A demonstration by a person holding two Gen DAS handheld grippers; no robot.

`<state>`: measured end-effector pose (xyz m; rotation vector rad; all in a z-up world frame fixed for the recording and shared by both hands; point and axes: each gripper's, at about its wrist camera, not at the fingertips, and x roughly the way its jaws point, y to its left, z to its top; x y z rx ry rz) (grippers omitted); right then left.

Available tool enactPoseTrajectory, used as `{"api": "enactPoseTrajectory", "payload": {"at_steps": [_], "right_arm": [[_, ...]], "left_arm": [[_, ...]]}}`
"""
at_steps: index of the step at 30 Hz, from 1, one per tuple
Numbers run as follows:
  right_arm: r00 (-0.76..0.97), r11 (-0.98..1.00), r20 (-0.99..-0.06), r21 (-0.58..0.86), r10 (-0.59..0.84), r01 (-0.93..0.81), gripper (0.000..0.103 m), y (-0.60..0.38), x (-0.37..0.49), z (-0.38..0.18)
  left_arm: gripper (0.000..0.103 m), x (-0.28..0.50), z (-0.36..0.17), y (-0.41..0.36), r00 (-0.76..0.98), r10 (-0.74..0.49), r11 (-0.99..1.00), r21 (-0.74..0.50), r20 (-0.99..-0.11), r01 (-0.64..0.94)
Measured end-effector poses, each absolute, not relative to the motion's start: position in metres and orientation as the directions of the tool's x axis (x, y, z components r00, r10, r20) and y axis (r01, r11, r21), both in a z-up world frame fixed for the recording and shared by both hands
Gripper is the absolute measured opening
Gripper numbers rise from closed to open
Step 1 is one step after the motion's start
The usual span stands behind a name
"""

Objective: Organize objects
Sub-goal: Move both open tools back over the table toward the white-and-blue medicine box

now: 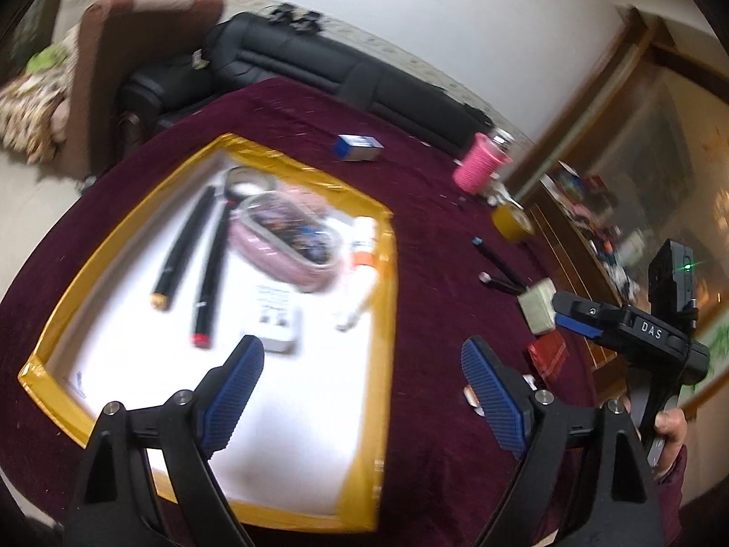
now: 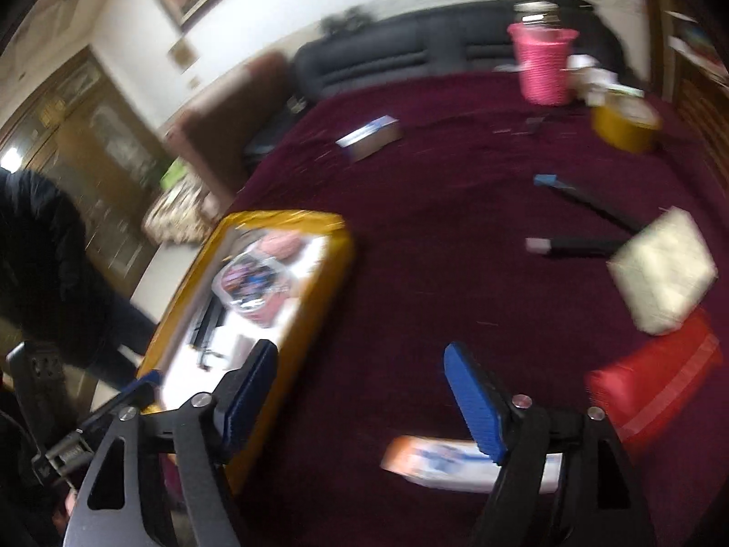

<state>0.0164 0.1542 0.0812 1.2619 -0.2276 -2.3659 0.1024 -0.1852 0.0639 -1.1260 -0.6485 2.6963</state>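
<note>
A white tray (image 1: 387,273) edged in yellow tape lies on the maroon cloth. It holds two black markers (image 1: 182,250), a pink pencil case (image 1: 282,237), a glue tube (image 1: 364,250) and a white charger (image 1: 278,323). My left gripper (image 1: 364,392) hangs open over the tray's right edge, nothing between its pads. My right gripper (image 2: 360,396) is also open and empty, above the cloth between the tray (image 2: 337,264) and an orange-white tube (image 2: 437,460). A red pouch (image 2: 651,392), a cream box (image 2: 665,269) and two black pens (image 2: 578,246) lie to its right.
Farther back on the cloth are a blue-white box (image 1: 357,147), a pink basket (image 1: 478,164) and a yellow tape roll (image 1: 512,223). A black sofa (image 1: 319,64) lines the far edge. A person in dark clothes (image 2: 45,250) stands at the left.
</note>
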Motion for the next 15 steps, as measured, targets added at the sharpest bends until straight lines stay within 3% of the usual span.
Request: {"api": "enactPoseTrajectory", "payload": {"at_steps": [7,15], "right_arm": [[-0.571,-0.936,-0.748,0.332,-0.338,0.119,0.086,0.259,0.034,0.068],[-0.558,-0.924,-0.763,0.381,-0.326,0.019,0.086,0.310,0.050,0.035]], "left_arm": [[0.091,0.090,0.064,-0.120,-0.654,0.353,-0.924,-0.360,-0.669,-0.131],[0.091,0.077,0.048,-0.022,-0.578,0.385,-0.899,-0.151,-0.720,-0.411]]}}
